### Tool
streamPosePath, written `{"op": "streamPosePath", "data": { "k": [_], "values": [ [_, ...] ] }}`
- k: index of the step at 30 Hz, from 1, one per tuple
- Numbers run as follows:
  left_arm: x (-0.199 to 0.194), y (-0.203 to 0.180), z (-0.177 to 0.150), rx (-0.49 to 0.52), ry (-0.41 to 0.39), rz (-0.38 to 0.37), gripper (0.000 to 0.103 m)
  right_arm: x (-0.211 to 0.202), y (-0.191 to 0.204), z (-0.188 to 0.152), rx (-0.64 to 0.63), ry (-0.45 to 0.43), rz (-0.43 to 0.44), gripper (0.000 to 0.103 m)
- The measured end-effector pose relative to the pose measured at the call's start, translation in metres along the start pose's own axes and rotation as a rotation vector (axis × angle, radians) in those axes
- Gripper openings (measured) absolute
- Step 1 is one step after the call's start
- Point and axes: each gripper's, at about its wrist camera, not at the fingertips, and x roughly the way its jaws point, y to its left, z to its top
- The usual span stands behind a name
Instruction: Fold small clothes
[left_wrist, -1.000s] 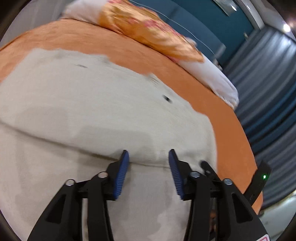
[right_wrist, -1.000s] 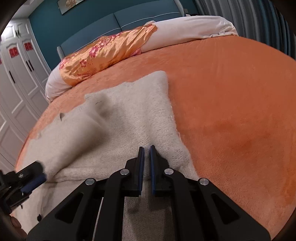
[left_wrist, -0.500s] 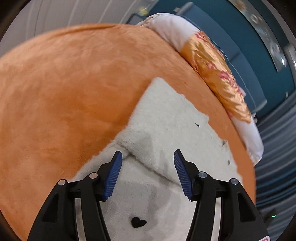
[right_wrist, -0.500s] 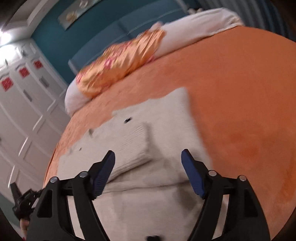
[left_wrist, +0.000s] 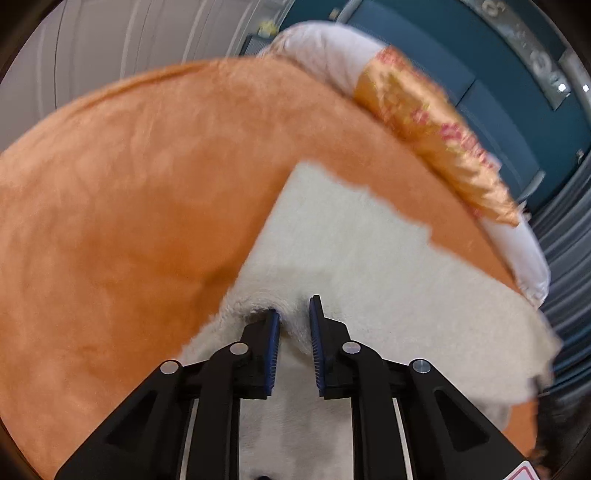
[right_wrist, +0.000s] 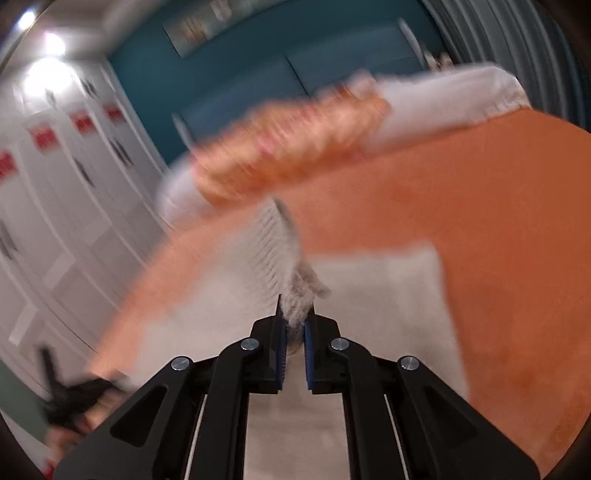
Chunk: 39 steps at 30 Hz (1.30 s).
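A cream knitted garment (left_wrist: 369, 266) lies on the orange bedspread (left_wrist: 129, 221). My left gripper (left_wrist: 293, 314) is shut on a bunched fold at the garment's left edge. In the right wrist view the garment (right_wrist: 388, 295) lies flat below, and my right gripper (right_wrist: 295, 314) is shut on a ribbed fold of it (right_wrist: 277, 251) that stands lifted above the rest. The right view is blurred by motion. The other gripper (right_wrist: 70, 395) shows dimly at lower left.
An orange floral pillow (left_wrist: 436, 129) and a white pillow (left_wrist: 325, 51) lie at the head of the bed against a teal headboard (right_wrist: 258, 74). White wardrobe doors (right_wrist: 55, 203) stand to the left, and grey curtains (left_wrist: 569, 258) to the right.
Both grippers were open half a second ago and have closed on the garment. The right one has lifted its fold upward.
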Motion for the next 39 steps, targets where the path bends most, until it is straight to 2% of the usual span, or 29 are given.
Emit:
{"op": "streamPosePath", "data": {
  "k": [1,2,4,7,10,11,12,13,16,19,22,24,26,28,29,30,31,32,34,35,36,37,38,39],
  "values": [
    [0.009,0.004,-0.005,0.002,0.017,0.027,0.012,0.025,-0.014,-0.012,0.022,0.104,-0.056,0.006],
    [0.014,0.008,-0.01,0.004,0.02,0.038,0.012,0.025,-0.025,-0.021,0.056,0.072,0.0,0.006],
    [0.014,0.012,-0.017,0.02,-0.027,0.036,0.014,0.011,-0.025,-0.017,0.096,0.055,0.022,0.007],
    [0.014,0.009,-0.025,0.058,-0.075,0.053,0.015,0.009,-0.019,-0.016,0.078,0.066,-0.028,0.011],
    [0.015,0.009,-0.028,0.061,-0.099,0.047,0.016,-0.011,-0.017,-0.017,0.116,-0.021,-0.127,0.019],
    [0.015,0.011,-0.029,0.058,-0.104,0.038,0.016,-0.02,-0.007,-0.015,0.125,-0.065,-0.113,0.019],
    [0.015,0.012,-0.029,0.054,-0.112,0.024,0.016,-0.023,-0.005,-0.019,0.115,-0.069,-0.078,0.019],
    [0.015,0.014,-0.031,0.05,-0.12,0.011,0.016,-0.025,0.005,-0.019,0.086,-0.061,-0.035,0.019],
    [0.015,0.015,-0.03,0.033,-0.131,-0.017,0.016,-0.003,0.081,-0.018,-0.105,0.019,0.118,0.019],
    [0.015,0.018,-0.031,0.018,-0.141,-0.043,0.016,0.028,0.154,-0.029,-0.274,0.096,0.205,0.019],
    [0.016,0.02,-0.032,0.015,-0.151,-0.054,0.017,0.061,0.205,-0.049,-0.437,0.182,0.23,0.019],
    [0.016,0.02,-0.033,0.02,-0.156,-0.053,0.017,0.083,0.223,-0.059,-0.54,0.229,0.203,0.019],
    [0.016,0.02,-0.033,0.017,-0.156,-0.059,0.017,0.088,0.21,-0.058,-0.578,0.213,0.176,0.019],
    [0.016,0.022,-0.034,0.008,-0.156,-0.074,0.018,0.087,0.184,-0.042,-0.542,0.187,0.139,0.018],
    [0.016,0.023,-0.034,0.006,-0.157,-0.078,0.018,0.082,0.156,-0.029,-0.488,0.167,0.108,0.013],
    [0.016,0.022,-0.034,0.008,-0.159,-0.079,0.018,0.076,0.133,-0.021,-0.436,0.168,0.124,0.007],
    [0.017,0.022,-0.034,0.01,-0.161,-0.078,0.018,0.067,0.092,-0.009,-0.346,0.154,0.071,0.007],
    [0.017,0.023,-0.034,0.013,-0.162,-0.078,0.018,0.061,0.067,-0.001,-0.292,0.144,0.062,0.0],
    [0.018,0.022,-0.035,0.019,-0.165,-0.072,0.018,0.036,0.006,0.012,-0.139,0.116,-0.016,0.0],
    [0.018,0.022,-0.035,0.021,-0.166,-0.071,0.018,0.025,-0.01,0.016,-0.08,0.103,0.008,0.0],
    [0.018,0.021,-0.035,0.023,-0.167,-0.069,0.018,0.012,-0.023,0.018,-0.03,0.083,-0.001,0.003],
    [0.018,0.022,-0.035,0.021,-0.166,-0.071,0.018,-0.004,-0.034,0.018,0.001,0.048,-0.041,0.016],
    [0.018,0.022,-0.035,0.022,-0.166,-0.07,0.018,-0.012,-0.037,0.015,0.006,0.036,-0.051,0.035],
    [0.018,0.021,-0.035,0.022,-0.166,-0.07,0.018,-0.017,-0.039,0.013,0.015,0.033,-0.042,0.043]
  ]
}}
